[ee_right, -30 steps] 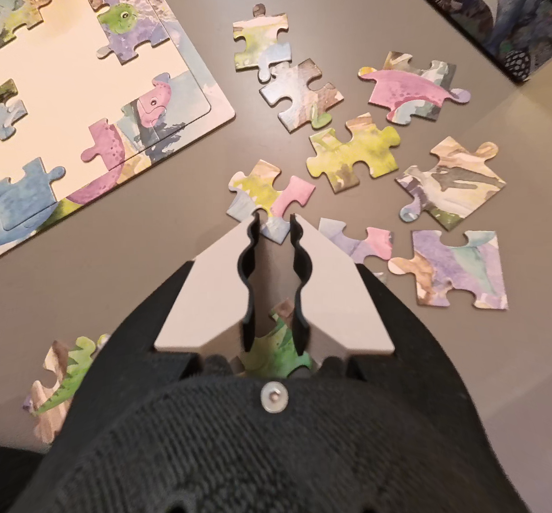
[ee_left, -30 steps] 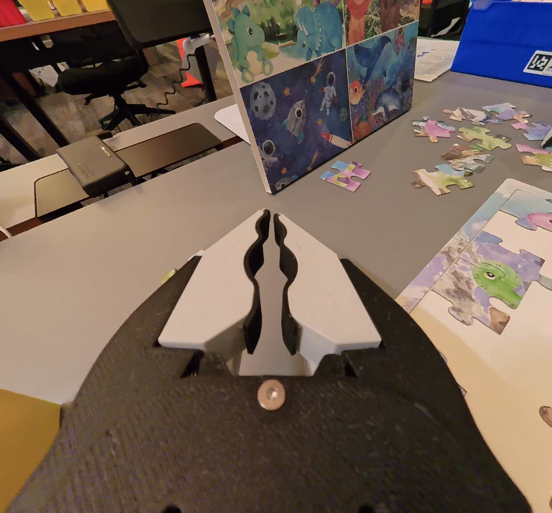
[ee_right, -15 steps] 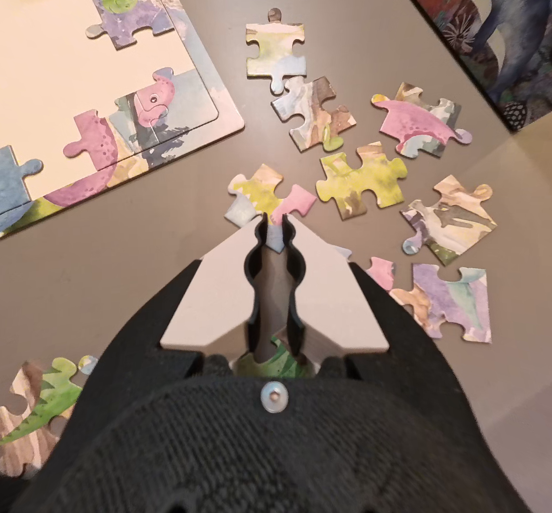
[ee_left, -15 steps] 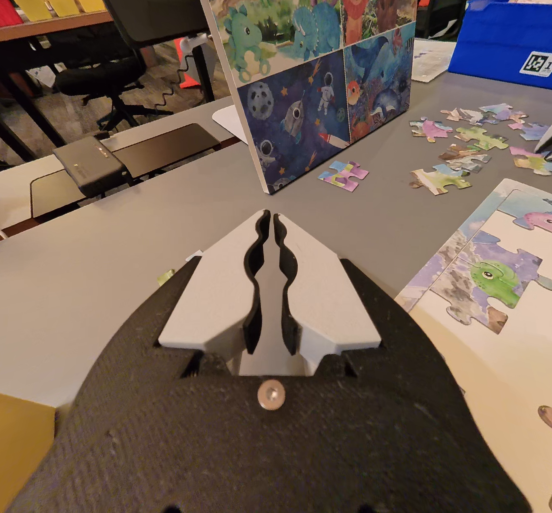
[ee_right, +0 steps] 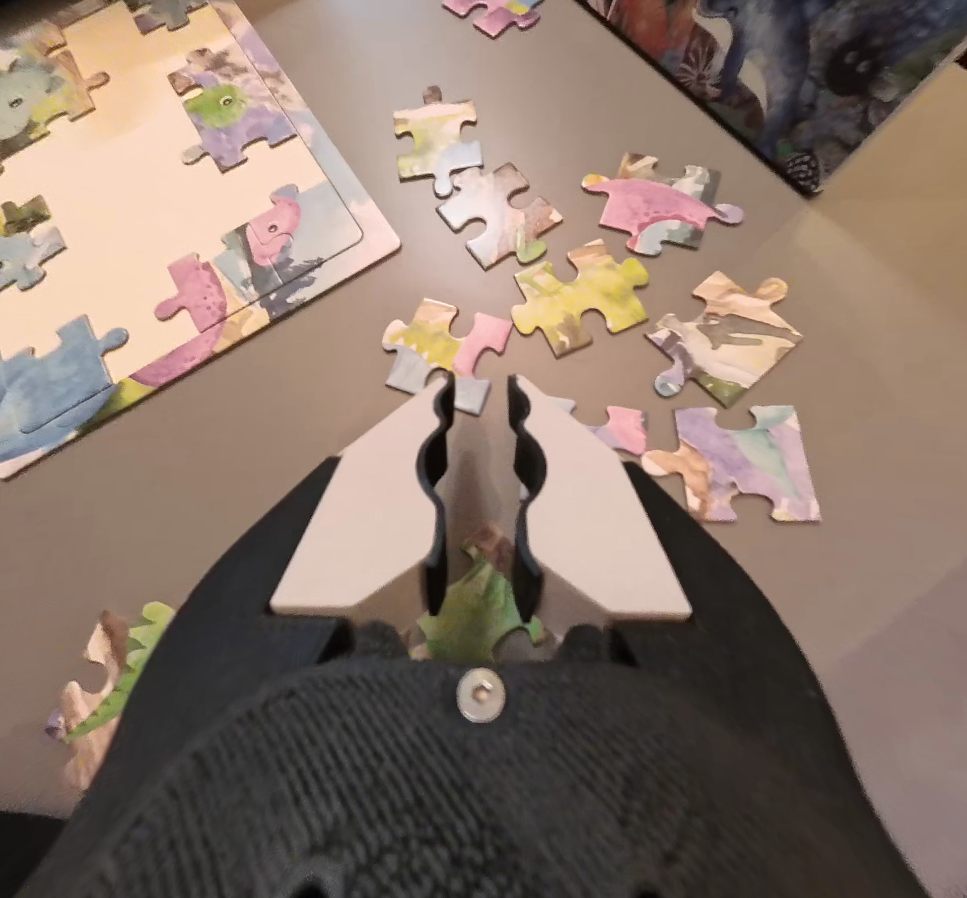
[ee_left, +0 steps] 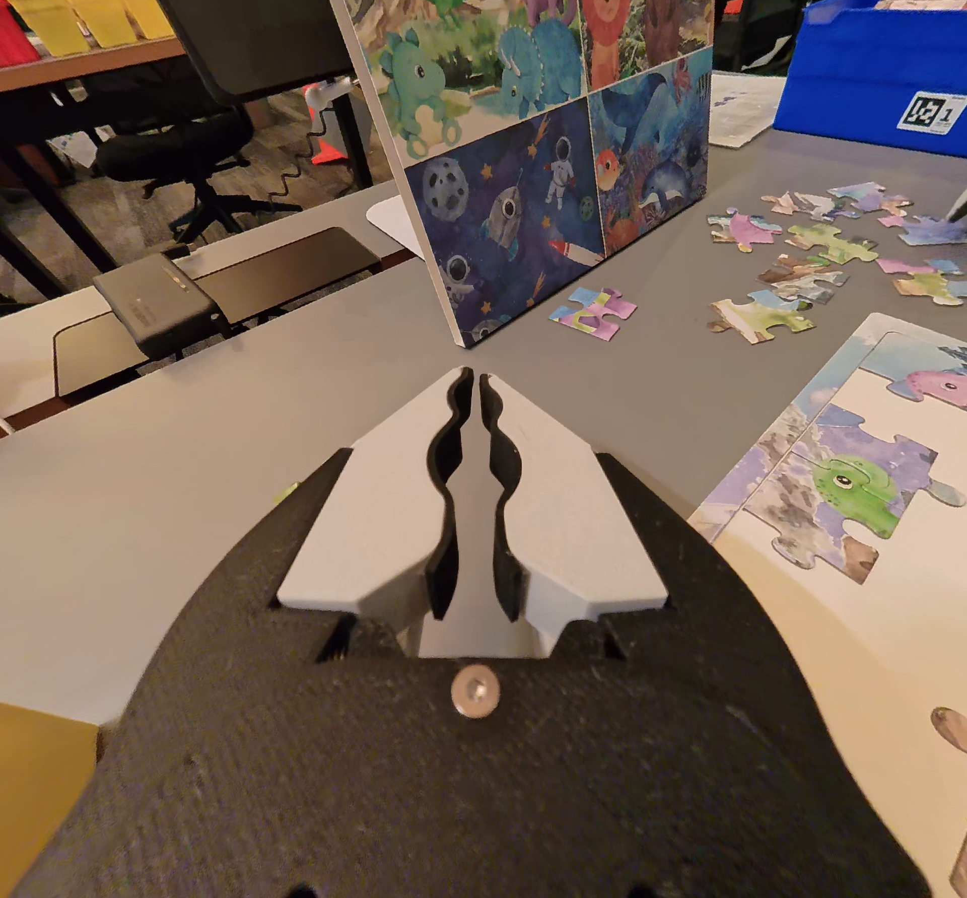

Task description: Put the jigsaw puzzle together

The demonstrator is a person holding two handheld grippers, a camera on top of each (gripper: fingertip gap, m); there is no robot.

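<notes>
The puzzle board (ee_right: 131,224) lies at the left with several pieces set in it; it also shows at the right in the left wrist view (ee_left: 785,637). Several loose pieces lie on the grey table (ee_right: 261,480). My right gripper (ee_right: 480,383) is open and empty, its tips over the lower corner of a yellow-green and pink piece (ee_right: 445,344). A green piece (ee_right: 476,616) lies beneath its fingers. My left gripper (ee_left: 471,376) is shut and empty above bare table, left of the board.
An upright picture board (ee_left: 523,140) stands behind the pieces, also in the right wrist view (ee_right: 785,35). A blue bin (ee_left: 879,67) sits at the back right. A black device (ee_left: 152,302) rests on the neighbouring desk. Another green piece (ee_right: 115,674) lies at the lower left. One gripper's finger ends stand about 35 cm off the other's. The right tips stand about 9 cm off the green piece (ee_right: 476,616).
My right gripper's jaws narrowed over the yellow-green and pink piece, then opened wider; the piece stays on the table. My left gripper has hardly moved.
</notes>
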